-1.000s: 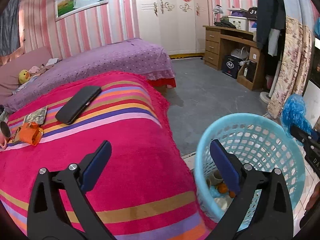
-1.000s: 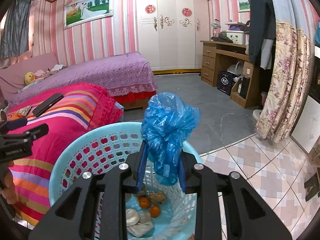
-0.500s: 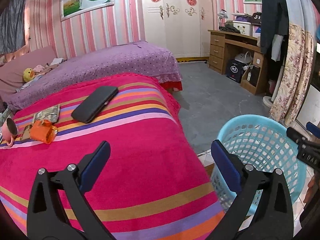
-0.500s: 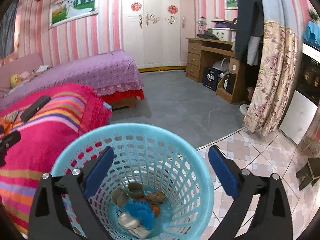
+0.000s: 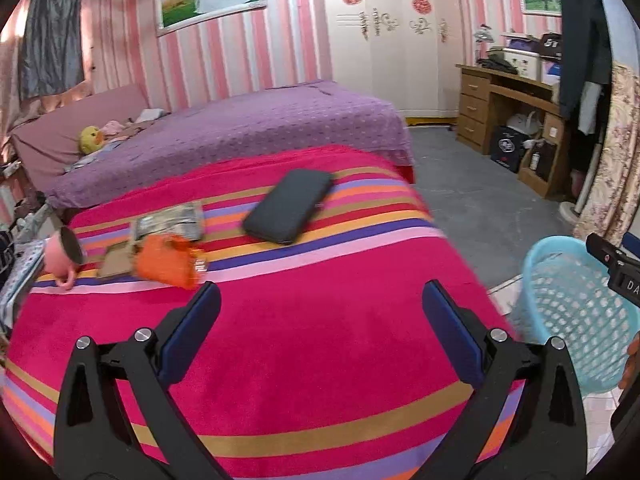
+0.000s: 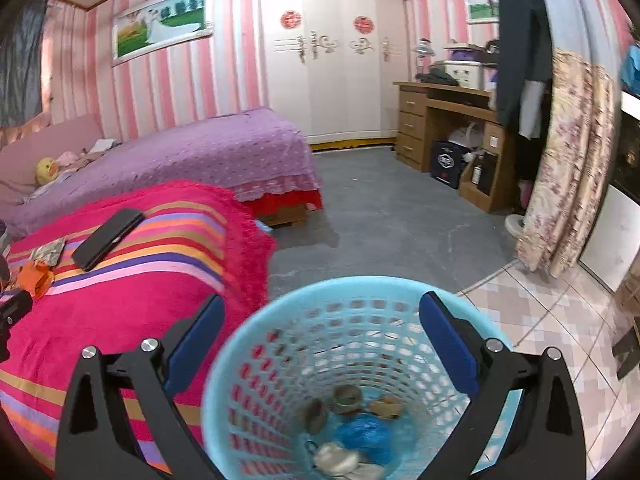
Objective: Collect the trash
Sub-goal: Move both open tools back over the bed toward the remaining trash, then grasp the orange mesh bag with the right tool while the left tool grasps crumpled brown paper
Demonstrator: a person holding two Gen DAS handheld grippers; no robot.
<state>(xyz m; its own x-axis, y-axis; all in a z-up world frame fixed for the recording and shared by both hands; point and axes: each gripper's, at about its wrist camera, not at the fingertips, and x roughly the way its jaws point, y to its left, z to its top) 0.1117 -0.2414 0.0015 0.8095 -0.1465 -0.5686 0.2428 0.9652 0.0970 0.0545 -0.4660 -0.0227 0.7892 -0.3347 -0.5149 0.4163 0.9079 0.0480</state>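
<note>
Since the blue bag now sits at the bottom of the light blue basket, low centre of the right wrist view, I read the drop as done and the step in hand as going for the next piece on the striped blanket. Right gripper is released, jaws spread wide with nothing between them, hanging over the basket mouth. Left gripper is likewise spread and empty, low centre of its view, above the blanket. My next target would be the crumpled orange wrapper at left of centre in the left wrist view, with the silvery foil packet just behind it, both looking like trash. The pink mug at the far left edge and the dark phone near frame centre I would leave alone. To do it well I'd bring the left jaws down straddling the wrapper only, keep clear of the mug beside it, pinch low so the thin film doesn't slip, and avoid snagging the blanket pile. Basket stays just off the bed's right edge, so a short carry
</note>
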